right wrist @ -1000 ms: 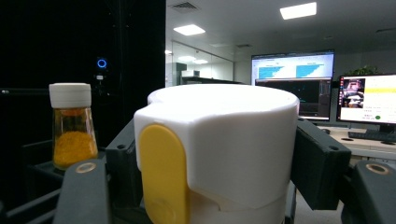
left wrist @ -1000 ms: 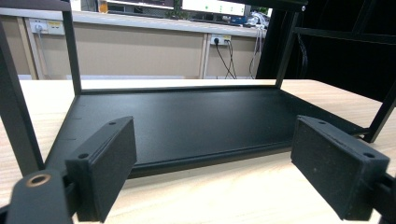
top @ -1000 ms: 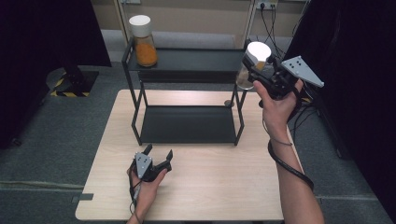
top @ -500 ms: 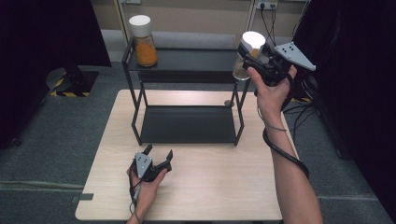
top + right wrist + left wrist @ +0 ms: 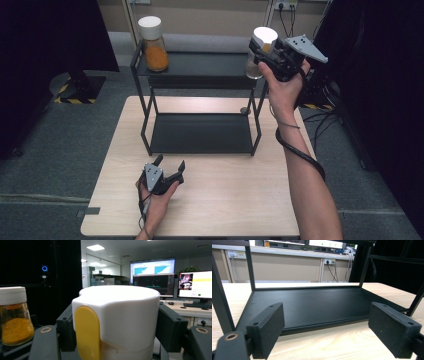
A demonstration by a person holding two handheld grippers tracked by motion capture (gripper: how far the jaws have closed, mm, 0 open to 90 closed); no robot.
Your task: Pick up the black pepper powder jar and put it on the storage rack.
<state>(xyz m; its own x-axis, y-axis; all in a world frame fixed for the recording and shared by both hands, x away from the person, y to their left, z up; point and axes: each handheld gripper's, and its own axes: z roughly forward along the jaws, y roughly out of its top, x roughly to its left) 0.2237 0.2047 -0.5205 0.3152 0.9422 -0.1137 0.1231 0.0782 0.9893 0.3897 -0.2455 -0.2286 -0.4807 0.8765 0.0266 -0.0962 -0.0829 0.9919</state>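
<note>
Right gripper (image 5: 261, 47) sits in the upper right of the high view, held up in the person's right hand (image 5: 281, 87), grey three-cornered plate on top. Its jaws are clamped on the white lid of a jar (image 5: 261, 52), one pad on each side. In the right gripper view the lid (image 5: 117, 320) takes up the centre, a yellow tab on its front left, black pads pressed against both flanks. The jar hangs at the right end of the top shelf (image 5: 200, 65) of the black rack (image 5: 146, 117); whether its base touches the shelf cannot be told.

Second jar (image 5: 154, 44), white lid, orange powder inside, stands upright at the left end of that top shelf, upper left of centre in the high view, well apart from the held jar. It also shows at the left edge of the right gripper view.

Left gripper (image 5: 171, 167) lies low at lower centre of the high view on the wooden table (image 5: 240, 200), in the left hand (image 5: 156, 197), jaws wide apart with nothing between them, aimed at the rack's bottom shelf (image 5: 312, 307), just in front of it
</note>
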